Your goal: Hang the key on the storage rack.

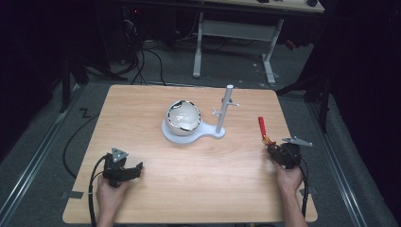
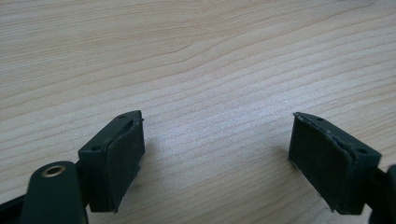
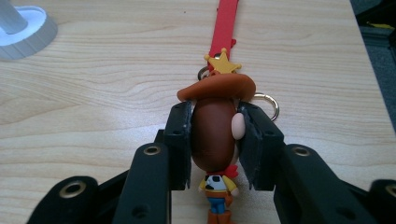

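Right gripper pinching a cowboy figure keychain by the head, one jaw on each side, at the right edge of the table. Red strap trails forward flat on the wood, metal ring beside the hat. Grip on the head likely leaves strap and ring free to be hooked on something.

Left gripper spread wide, holding nothing, low over bare wood near the front left; looks parked out of the way.

Mid-table: white stand with small pegs, its base also carrying a white bowl. Pegs seem the probable target for the keychain, well apart from it for now
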{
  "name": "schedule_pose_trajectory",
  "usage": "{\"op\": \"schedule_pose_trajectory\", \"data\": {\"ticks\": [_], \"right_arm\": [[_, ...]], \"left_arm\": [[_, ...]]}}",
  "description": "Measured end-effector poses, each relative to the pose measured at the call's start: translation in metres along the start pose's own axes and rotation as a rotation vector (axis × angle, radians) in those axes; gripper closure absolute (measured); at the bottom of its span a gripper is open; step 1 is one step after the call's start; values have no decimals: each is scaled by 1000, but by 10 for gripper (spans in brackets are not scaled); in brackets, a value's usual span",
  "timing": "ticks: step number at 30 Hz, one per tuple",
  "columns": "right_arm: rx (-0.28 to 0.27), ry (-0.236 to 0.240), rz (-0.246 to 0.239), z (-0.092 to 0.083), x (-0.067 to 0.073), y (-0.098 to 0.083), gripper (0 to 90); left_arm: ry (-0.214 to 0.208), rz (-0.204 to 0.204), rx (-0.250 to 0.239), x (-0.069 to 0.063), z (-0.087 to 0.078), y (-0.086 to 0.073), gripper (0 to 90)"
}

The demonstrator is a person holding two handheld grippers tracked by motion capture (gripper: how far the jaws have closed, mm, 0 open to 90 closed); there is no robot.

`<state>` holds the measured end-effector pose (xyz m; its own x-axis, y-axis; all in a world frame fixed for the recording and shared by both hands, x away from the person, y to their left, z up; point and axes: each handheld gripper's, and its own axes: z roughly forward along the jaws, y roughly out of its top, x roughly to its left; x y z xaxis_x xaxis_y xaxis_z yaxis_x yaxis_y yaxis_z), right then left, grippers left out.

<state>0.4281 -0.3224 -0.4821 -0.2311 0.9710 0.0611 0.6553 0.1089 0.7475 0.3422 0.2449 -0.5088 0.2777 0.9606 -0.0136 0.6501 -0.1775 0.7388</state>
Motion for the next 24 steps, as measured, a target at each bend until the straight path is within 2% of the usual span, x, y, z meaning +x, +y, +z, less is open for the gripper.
{"op": "schedule_pose_trajectory", "data": {"ticks": [9,17,24], "right_arm": [[-55,6,-17,-19,0,3,670],[-89,26,-6,-31,-3,4,670],[-128,30,-43,-45,1,10,671]], "left_arm": [[0,0,0,0,0,0,187],[0,0,0,0,0,0,187],[0,0,0,0,0,0,187]]}}
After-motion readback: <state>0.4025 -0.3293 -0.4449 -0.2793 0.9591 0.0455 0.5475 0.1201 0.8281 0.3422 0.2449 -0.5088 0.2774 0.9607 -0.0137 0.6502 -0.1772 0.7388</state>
